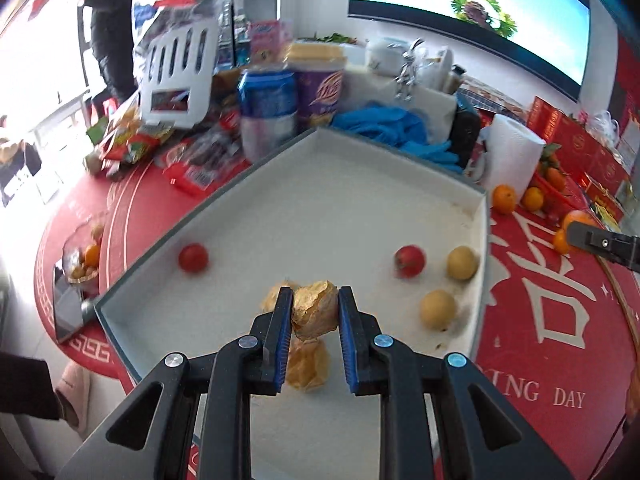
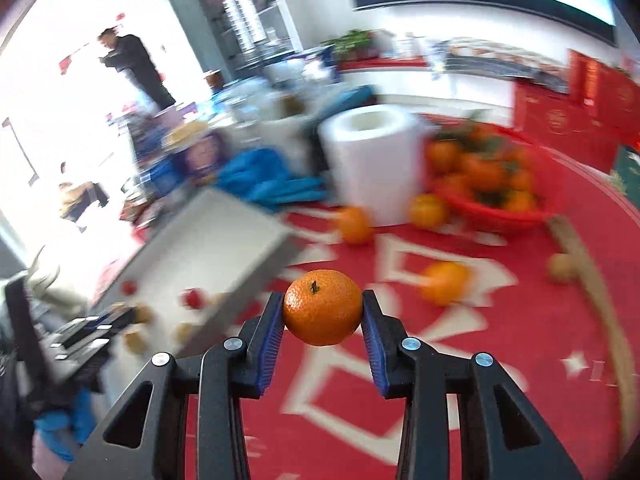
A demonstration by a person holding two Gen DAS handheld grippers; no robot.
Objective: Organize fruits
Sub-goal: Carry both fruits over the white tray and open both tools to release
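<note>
Both grippers point steeply downward, the left gripper [image 1: 314, 312] clamped with its blue pads pressed on a papery golden husked fruit [image 1: 315, 314], the right gripper [image 2: 323, 312] squeezing an orange [image 2: 322, 307] between its pads.

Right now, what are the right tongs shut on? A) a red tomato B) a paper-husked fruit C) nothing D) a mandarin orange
D: in the right wrist view the right tongs press both pads on the mandarin orange, stem up, above the red tablecloth.
</note>
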